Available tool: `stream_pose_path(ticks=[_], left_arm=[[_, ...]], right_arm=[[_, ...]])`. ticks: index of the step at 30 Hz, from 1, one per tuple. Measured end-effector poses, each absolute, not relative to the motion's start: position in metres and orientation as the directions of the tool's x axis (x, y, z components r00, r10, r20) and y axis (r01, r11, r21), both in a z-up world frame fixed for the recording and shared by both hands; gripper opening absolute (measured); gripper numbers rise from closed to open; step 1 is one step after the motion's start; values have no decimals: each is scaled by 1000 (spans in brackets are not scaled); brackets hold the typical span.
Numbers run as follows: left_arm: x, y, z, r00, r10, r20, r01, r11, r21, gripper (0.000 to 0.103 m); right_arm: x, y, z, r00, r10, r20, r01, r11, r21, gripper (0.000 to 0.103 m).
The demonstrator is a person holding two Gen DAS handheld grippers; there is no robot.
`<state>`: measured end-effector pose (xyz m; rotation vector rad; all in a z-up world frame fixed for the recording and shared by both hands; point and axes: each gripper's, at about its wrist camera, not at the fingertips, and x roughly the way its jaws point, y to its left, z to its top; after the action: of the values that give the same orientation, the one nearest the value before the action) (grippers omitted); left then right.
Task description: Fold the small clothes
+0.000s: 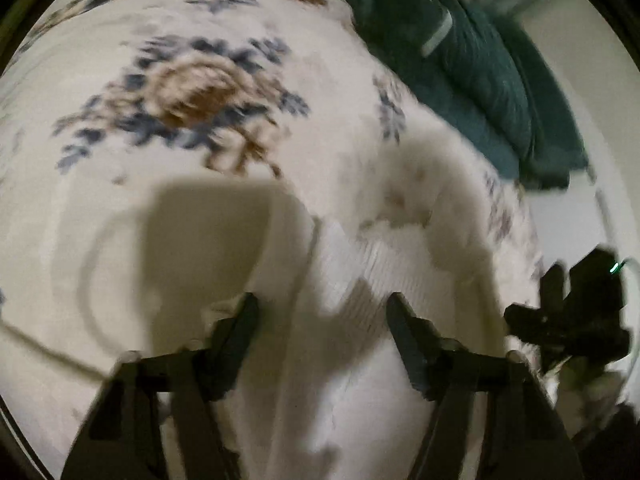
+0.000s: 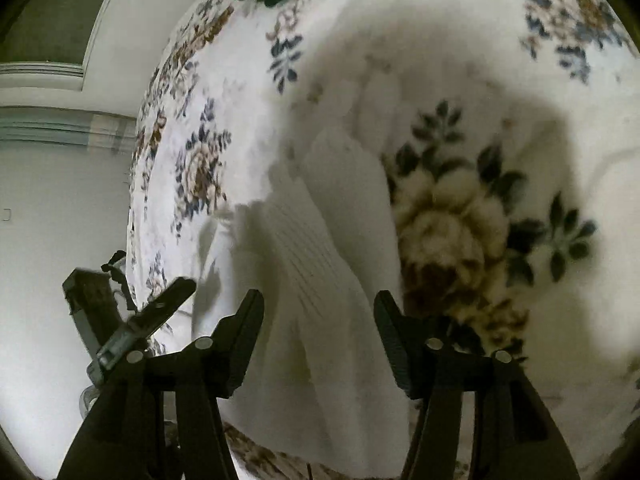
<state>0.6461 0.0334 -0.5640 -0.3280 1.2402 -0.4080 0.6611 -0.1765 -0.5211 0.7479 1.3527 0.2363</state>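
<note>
Left wrist view: the left claw (image 1: pixel 322 318) looks down steeply on a white ribbed garment (image 1: pixel 368 272) that lies on a floral blanket (image 1: pixel 192 92) over the bed. Its fingers (image 1: pixel 240 332) stand apart in this pic, with cloth below the gap but nothing pinched (the view is blurred, so contact w/ the fabric I cannot tell). The garment runs up and right from the claw. The right claw (image 1: pixel 560 312) shows at the right edge, beside the cloth's right side. A dark green bundle (image 1: pixel 472 64) sits far at top right, well apart.

Right wrist view: the right claw (image 2: pixel 318 316) also stands apart, not clamped on anything. The garment (image 2: pixel 320 240) lies straight ahead, its long axis running from the gap up and slightly left. The left claw (image 2: pixel 132 320) is at lower left, near the bed edge. A big flower print is just right of the cloth.

Judgement: both claws are about equally near; each needs one end of the garment. Nothing blocks the way.
</note>
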Motion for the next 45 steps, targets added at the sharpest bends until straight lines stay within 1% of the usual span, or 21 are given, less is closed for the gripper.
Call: stream_pose_path(ticks=[1,2,6,9,13,15,16,17,18,19,20,21,25,27,28,29,31,34,37,39,45], left_arm=[[645,29,-569,257,-446,-858,126,895,-428,5],[645,28,-570,263,-439,-859,124,898,-422,5],[634,64,-546,392,-426,-816,42,894,-447,4],[633,96,-550,413,-404,-816,-42,887,-461,4],[638,105,-571,372,-431,-822,-84,866,-493,4],[635,102,-569,352,-473,-808,-70,847,-527,9],[630,103,-566,341,-486,-805,-74,840,-538,9],[624,106,-563,336,-502,-797,-83,827,-556,12],[616,109,-559,340,-514,-787,-91,815,-572,23],[608,112,-555,344,-526,-778,-99,803,-587,31],[595,116,-552,355,-539,-764,-106,789,-605,48],[585,118,-550,362,-540,-760,-111,785,-610,55],[534,117,-561,328,-529,-783,-139,792,-594,56],[515,113,-575,296,-550,-781,-165,776,-609,56],[510,110,-580,285,-558,-779,-175,769,-615,56],[505,108,-583,280,-563,-778,-181,765,-619,56],[498,103,-587,282,-563,-777,-174,766,-619,56],[496,100,-589,273,-564,-780,-181,766,-617,56],[499,99,-580,270,-548,-792,-164,784,-598,56],[505,100,-569,289,-551,-783,-146,783,-605,56],[566,96,-564,343,-546,-764,-74,795,-602,56]], right_arm=[[662,-175,-526,245,568,-785,268,739,618,6],[664,-175,-529,263,569,-779,283,727,626,5],[679,-188,-519,366,506,-781,323,718,617,4],[691,-200,-510,399,442,-803,332,747,576,4],[708,-201,-543,295,425,-856,357,782,511,4],[706,-200,-551,259,459,-850,359,771,526,6],[700,-200,-551,245,489,-837,357,757,547,9],[694,-201,-549,242,504,-829,357,748,559,21],[677,-205,-543,250,518,-818,353,738,575,28],[661,-208,-540,251,531,-809,346,731,588,40],[646,-209,-539,242,534,-810,346,732,587,46],[629,-209,-540,224,532,-817,348,739,577,46],[554,-200,-566,105,581,-807,376,728,573,46],[537,-194,-580,109,644,-757,397,670,627,46],[530,-190,-587,134,674,-726,409,630,660,40],[528,-187,-588,161,671,-724,406,624,668,9],[522,-188,-581,217,592,-776,425,658,621,6],[509,-207,-574,270,471,-840,526,658,538,5],[513,-197,-583,189,534,-824,502,669,549,5],[524,-193,-572,182,566,-804,460,673,579,10],[593,-225,-552,327,546,-772,403,658,636,12]])
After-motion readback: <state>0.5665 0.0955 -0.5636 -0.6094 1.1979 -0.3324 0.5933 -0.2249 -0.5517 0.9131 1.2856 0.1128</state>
